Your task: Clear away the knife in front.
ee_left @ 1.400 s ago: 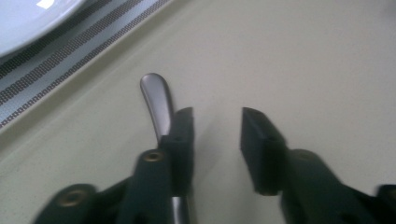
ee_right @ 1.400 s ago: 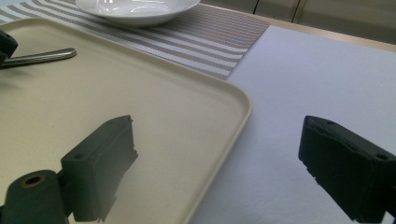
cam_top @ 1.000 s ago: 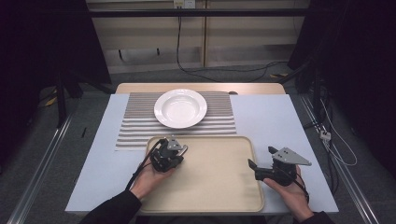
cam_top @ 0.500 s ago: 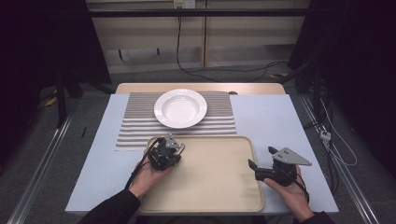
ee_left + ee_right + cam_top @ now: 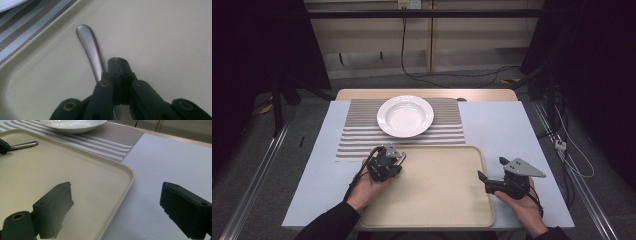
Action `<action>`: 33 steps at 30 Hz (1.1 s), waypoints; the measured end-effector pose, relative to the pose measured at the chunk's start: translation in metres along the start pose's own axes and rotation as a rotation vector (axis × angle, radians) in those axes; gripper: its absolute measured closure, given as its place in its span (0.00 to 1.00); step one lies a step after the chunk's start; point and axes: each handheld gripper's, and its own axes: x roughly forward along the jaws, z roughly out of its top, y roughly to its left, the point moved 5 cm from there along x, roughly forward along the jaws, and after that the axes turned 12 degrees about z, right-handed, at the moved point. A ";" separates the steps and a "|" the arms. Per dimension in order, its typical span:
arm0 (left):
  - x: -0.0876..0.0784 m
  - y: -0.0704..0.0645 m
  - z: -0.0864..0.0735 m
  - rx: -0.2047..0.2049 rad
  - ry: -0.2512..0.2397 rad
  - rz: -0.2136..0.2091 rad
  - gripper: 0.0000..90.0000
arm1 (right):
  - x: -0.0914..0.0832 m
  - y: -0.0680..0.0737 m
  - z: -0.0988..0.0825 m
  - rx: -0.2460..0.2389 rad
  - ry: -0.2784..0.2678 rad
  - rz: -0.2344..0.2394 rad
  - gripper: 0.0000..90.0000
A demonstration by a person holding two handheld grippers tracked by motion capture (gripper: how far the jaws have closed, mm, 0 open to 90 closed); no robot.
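**A:** ok so what's actually on the table here?

**B:** Beige plastic tray (image 5: 437,200) with rounded corners and a raised lip, smooth matte surface. Behind it a striped woven placemat (image 5: 357,135), grey and white bands with a fine mesh texture, and a glossy white shallow bowl-plate (image 5: 405,116) sitting on it. All of that is on a pale blue-white table cover (image 5: 502,130).

**A:** and the grippers?

**B:** The left gripper (image 5: 117,62) is down at the tray's far left corner, jaws pressed flat together. A brushed metal utensil handle (image 5: 90,48) runs right beside them on the tray floor, rounded end pointing toward the mat. It passes under the gripper body, so I can't tell whether anything is actually pinched, or if it's a spoon or a fork.

**A:** right one?

**B:** The right gripper (image 5: 115,205) is spread wide, holding nothing, straddling the tray's right rim: one jaw over the tray, the other over the table cover. From there the handle shows far off, sticking out of the other gripper.
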 end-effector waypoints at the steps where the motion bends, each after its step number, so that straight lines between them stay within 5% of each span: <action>1: 0.000 0.001 0.000 0.000 -0.001 0.004 1.00 | 0.000 0.000 0.000 0.000 -0.001 0.001 0.12; 24: -0.005 0.017 -0.010 -0.034 0.029 0.014 1.00 | 0.000 0.000 0.000 0.000 0.000 0.001 0.12; 33: -0.007 0.021 -0.013 -0.077 0.040 0.020 1.00 | 0.000 0.000 0.000 -0.001 0.001 0.001 0.12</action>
